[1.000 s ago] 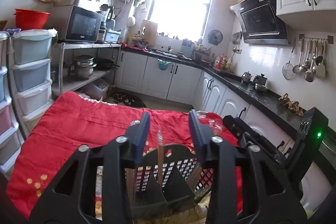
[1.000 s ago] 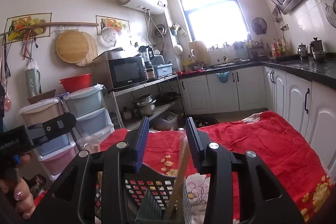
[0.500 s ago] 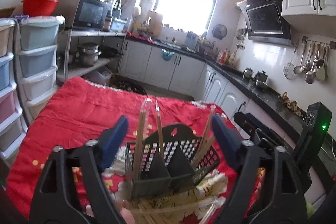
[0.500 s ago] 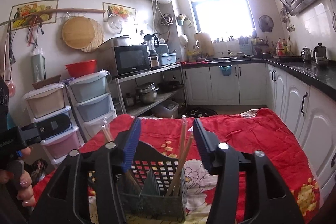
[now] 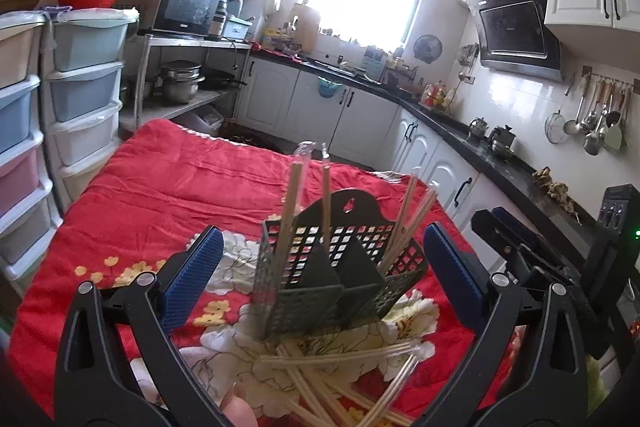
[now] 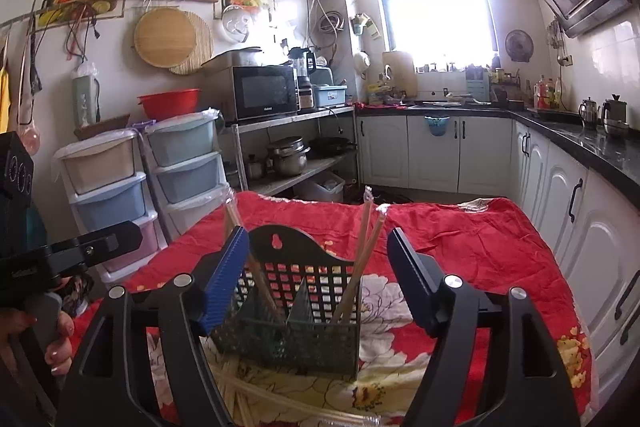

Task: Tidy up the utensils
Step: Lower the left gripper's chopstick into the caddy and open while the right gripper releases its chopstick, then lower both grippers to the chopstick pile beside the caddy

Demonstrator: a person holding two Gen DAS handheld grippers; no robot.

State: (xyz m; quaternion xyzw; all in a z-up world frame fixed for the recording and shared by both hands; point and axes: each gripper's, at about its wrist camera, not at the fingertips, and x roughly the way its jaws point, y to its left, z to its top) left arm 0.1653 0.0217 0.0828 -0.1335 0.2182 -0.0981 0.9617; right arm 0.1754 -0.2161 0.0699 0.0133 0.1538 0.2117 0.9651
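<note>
A black mesh utensil holder (image 5: 340, 267) with compartments stands on the red floral cloth (image 5: 168, 195). Wrapped chopsticks stand in its left (image 5: 290, 199) and right (image 5: 408, 219) compartments. Several more wrapped chopsticks (image 5: 340, 379) lie loose on the cloth in front of it. My left gripper (image 5: 324, 271) is open and empty, jaws wide on either side of the holder. In the right wrist view the holder (image 6: 292, 311) sits between the open, empty right gripper (image 6: 316, 275), with chopsticks (image 6: 366, 247) upright in it.
Stacked plastic drawers (image 5: 80, 99) stand left of the table. White cabinets with a black counter (image 5: 460, 131) run along the right. The other gripper (image 5: 540, 255) shows at the right of the left wrist view, and a hand holding one (image 6: 40, 307) at the left of the right wrist view.
Both grippers opened wide and pulled back from the holder. The chopsticks they held now stand in the holder's compartments.
</note>
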